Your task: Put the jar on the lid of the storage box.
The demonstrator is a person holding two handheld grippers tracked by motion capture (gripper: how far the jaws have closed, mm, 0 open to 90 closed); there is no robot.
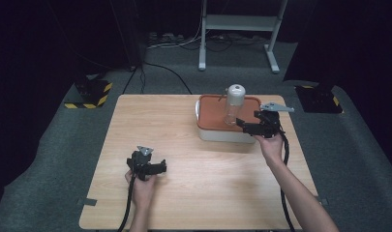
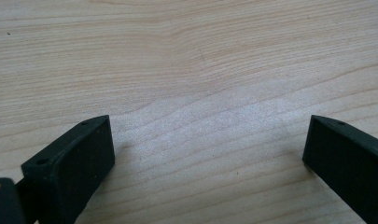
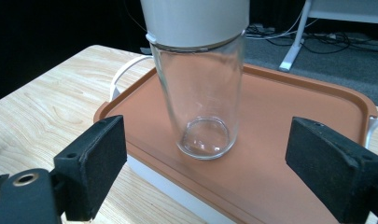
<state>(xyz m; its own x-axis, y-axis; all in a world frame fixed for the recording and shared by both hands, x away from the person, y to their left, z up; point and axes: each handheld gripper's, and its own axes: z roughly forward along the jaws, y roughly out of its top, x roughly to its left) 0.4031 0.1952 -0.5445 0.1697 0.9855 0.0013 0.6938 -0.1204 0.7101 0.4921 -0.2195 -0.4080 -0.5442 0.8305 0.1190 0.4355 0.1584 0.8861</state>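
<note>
A clear glass bottle (image 1: 232, 110) with a white cap (image 1: 235, 94) stands upright on the orange lid (image 1: 213, 115) of a white box (image 1: 222, 135) at the table's far right. My right gripper (image 1: 245, 123) sits just right of the bottle, jaws open and pointing at it. In the right gripper view the bottle (image 3: 201, 100) stands on the orange lid (image 3: 289, 135) a little ahead of the open right gripper (image 3: 210, 172), untouched. My left gripper (image 1: 157, 169) rests near the table's front left, open over bare wood; the left gripper (image 2: 207, 158) holds nothing.
The wooden table (image 1: 184, 159) is bare apart from the box. A white handle (image 3: 126, 70) sticks out of the box's side. Beyond the table, a white metal frame (image 1: 242, 29) and cables lie on the grey floor.
</note>
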